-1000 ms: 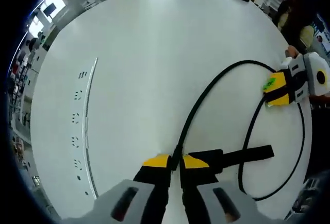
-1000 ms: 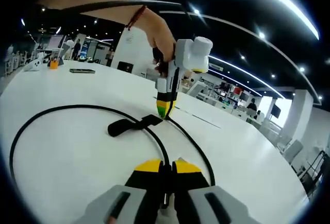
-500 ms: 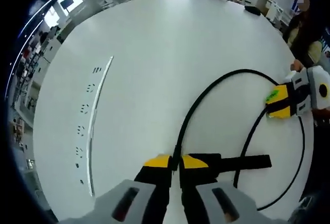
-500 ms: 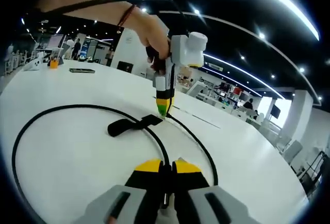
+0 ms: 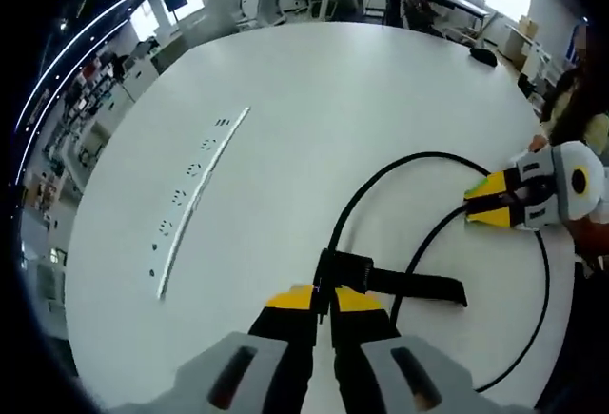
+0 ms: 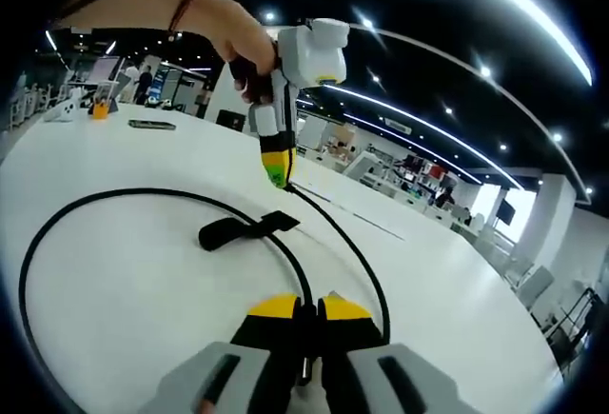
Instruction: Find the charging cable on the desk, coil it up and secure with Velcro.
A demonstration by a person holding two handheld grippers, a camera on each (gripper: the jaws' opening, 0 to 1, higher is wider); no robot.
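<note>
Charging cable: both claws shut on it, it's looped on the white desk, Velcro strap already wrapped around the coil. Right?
Not quite. The Velcro strap is not wrapped around anything: in the right gripper view it lies flat and open on the desk, sticking out from the charging cable. The rest holds: the left claw and right claw are both shut on the looped cable.

The table [image 5: 285,81] looks smooth, matt white. The cable [image 5: 381,181] looks like black rubbery plastic with a slight sheen; its strap [image 5: 419,287] seems dull black cloth.
</note>
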